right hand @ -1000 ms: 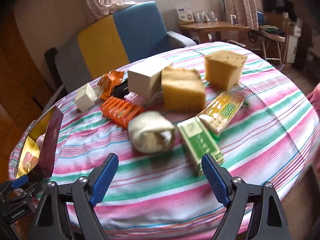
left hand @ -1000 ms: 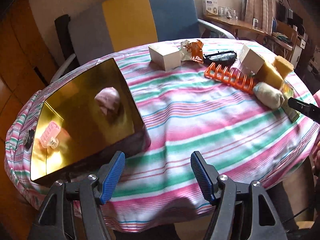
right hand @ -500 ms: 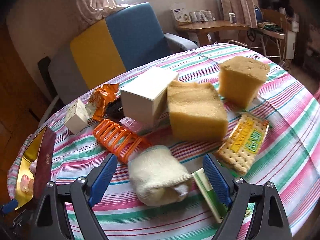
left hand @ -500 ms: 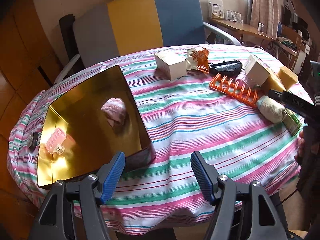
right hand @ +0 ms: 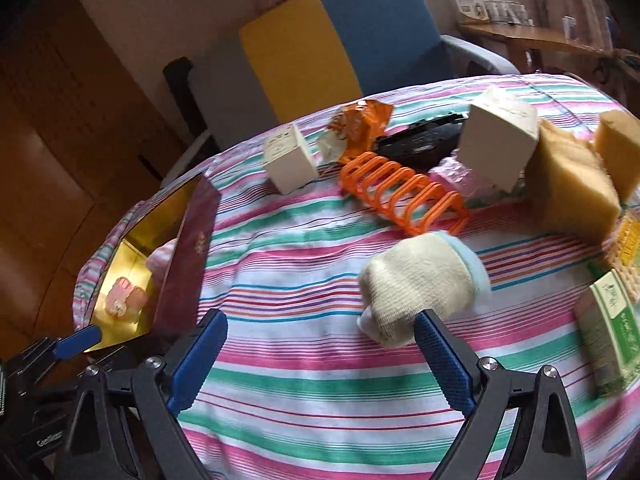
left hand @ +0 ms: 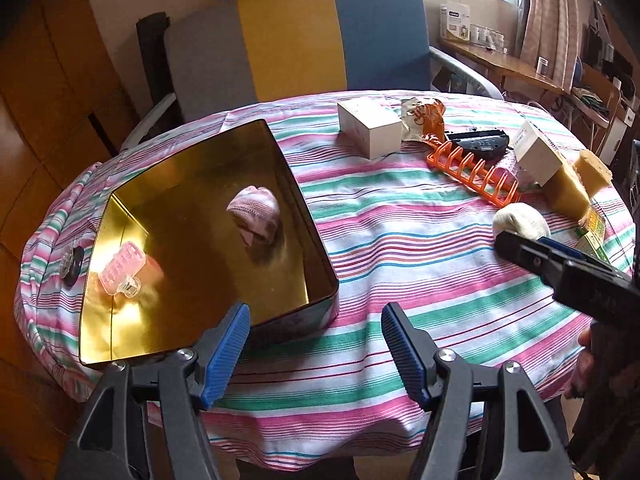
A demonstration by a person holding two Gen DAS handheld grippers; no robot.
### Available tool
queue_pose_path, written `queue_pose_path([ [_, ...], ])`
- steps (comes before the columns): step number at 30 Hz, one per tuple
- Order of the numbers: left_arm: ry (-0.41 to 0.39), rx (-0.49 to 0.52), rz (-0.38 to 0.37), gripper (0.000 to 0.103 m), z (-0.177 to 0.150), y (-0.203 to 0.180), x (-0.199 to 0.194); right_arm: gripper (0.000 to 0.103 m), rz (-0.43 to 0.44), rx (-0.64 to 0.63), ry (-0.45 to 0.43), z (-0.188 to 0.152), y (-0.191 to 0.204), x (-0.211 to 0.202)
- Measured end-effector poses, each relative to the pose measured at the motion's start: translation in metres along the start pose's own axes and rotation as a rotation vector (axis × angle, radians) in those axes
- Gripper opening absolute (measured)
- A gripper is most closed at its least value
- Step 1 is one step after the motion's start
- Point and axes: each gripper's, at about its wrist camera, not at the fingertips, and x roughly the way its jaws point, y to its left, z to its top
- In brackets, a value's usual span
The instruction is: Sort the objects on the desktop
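Right gripper spread wide, empty, low over the table; rolled sock just ahead, off-centre by its right finger. Risk: closing now nudges it aside. Left gripper spread, empty, at the gold tin near corner.

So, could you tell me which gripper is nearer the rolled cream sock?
Right. The right gripper is open just before the rolled cream sock; the left gripper hangs by the gold tin.
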Motion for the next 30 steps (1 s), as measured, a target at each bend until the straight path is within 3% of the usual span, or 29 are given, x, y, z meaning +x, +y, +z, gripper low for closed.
queue_pose_path([
  [4,0.003,-0.008,0.002,0.07,-0.001,0.004,0.001,0.096,0.063,-0.031,0.03,-0.004,0.015,0.003],
  [10,0.004,-0.023,-0.001,0.07,-0.003,0.01,0.002,0.096,0.034,-0.011,-0.028,0.006,0.007,-0.018],
  [15,-0.001,-0.026,-0.003,0.07,-0.004,0.012,0.001,0.096,-0.09,0.032,-0.116,0.026,-0.016,-0.033],
  [20,0.0,-0.029,-0.003,0.07,-0.005,0.014,0.0,0.096,-0.201,0.072,-0.094,0.038,-0.035,-0.01],
  [26,0.0,-0.038,0.004,0.07,-0.007,0.019,-0.001,0.095,-0.17,0.039,-0.032,0.027,-0.019,0.019],
  [30,-0.004,-0.043,0.005,0.07,-0.009,0.021,-0.004,0.095,-0.096,0.011,-0.002,0.022,-0.002,0.023],
])
